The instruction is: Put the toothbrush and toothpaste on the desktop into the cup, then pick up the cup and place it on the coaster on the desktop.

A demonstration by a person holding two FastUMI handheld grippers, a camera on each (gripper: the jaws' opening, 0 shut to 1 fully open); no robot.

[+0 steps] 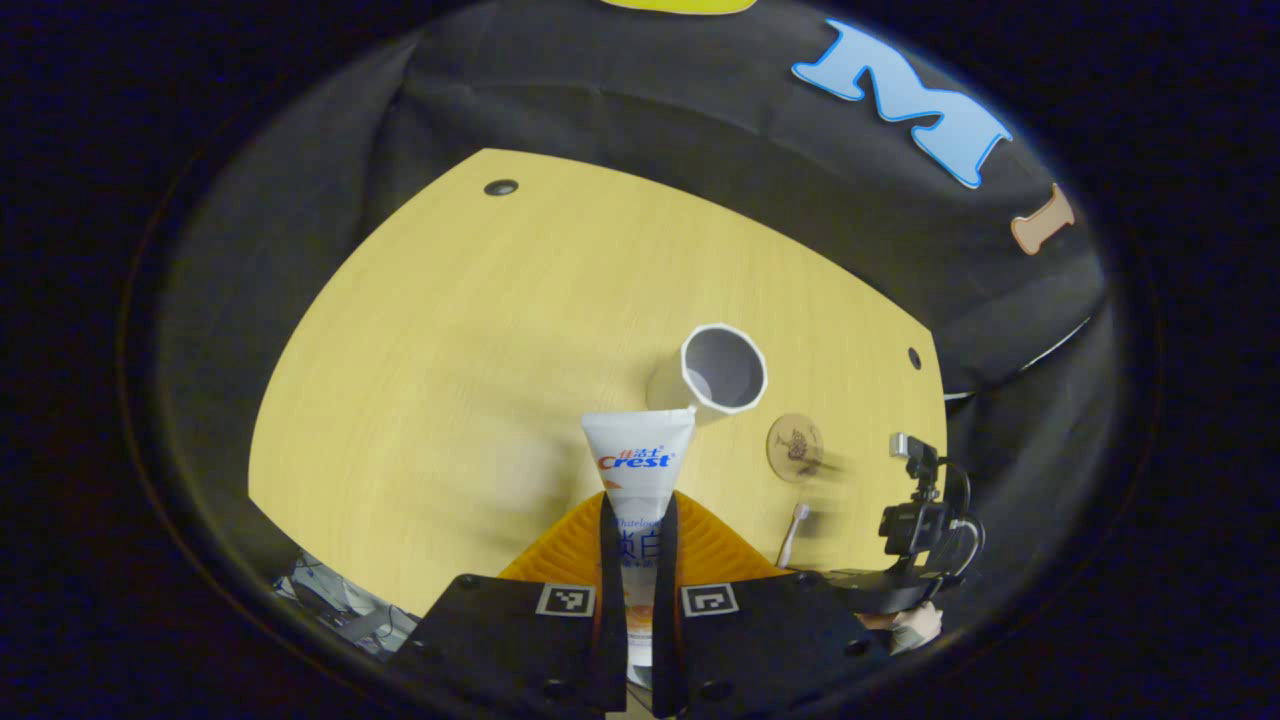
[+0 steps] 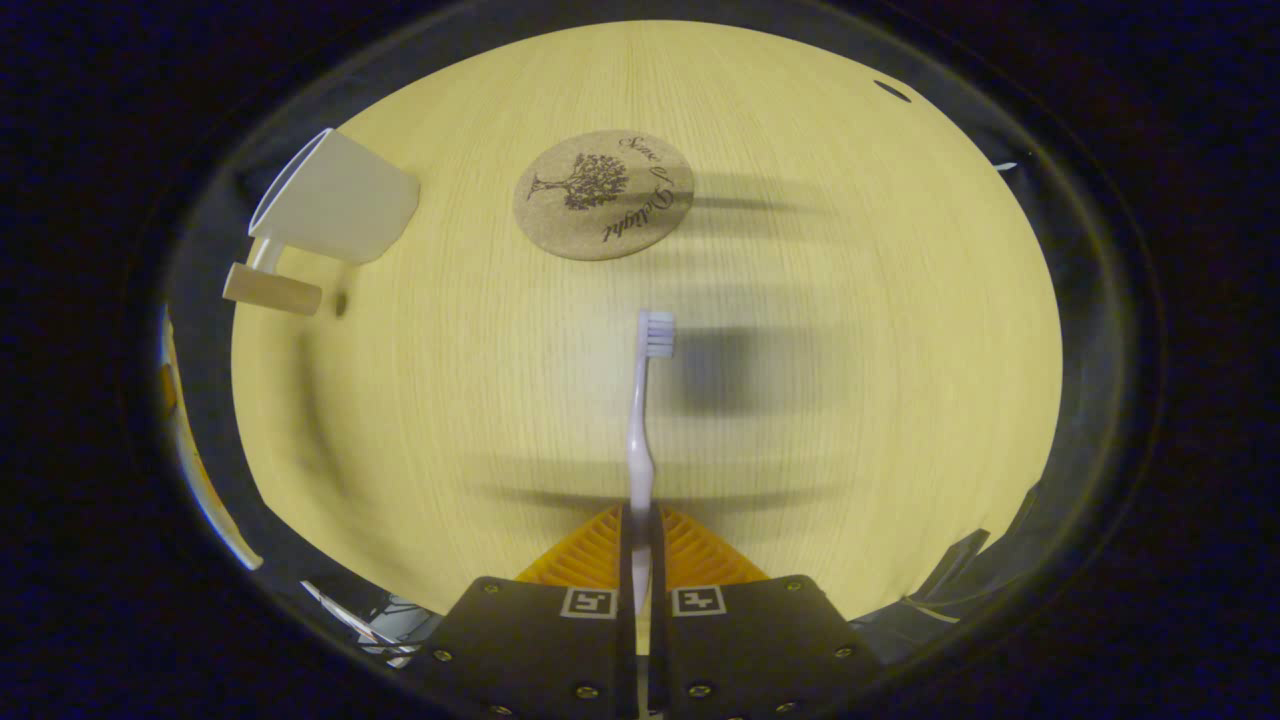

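Left gripper (image 1: 640,560) clamping white toothpaste tube (image 1: 638,470), hanging above wooden desktop (image 1: 480,330) near white faceted cup (image 1: 724,367). Right gripper (image 2: 640,545) pinching white toothbrush (image 2: 645,400), pointing toward round cork coaster (image 2: 603,195).

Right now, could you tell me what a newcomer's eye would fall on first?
The toothpaste tube stands out, clamped in the left gripper and pointing toward the open white cup. In the right gripper view, the right gripper pinches the toothbrush, bristles toward the cork coaster.
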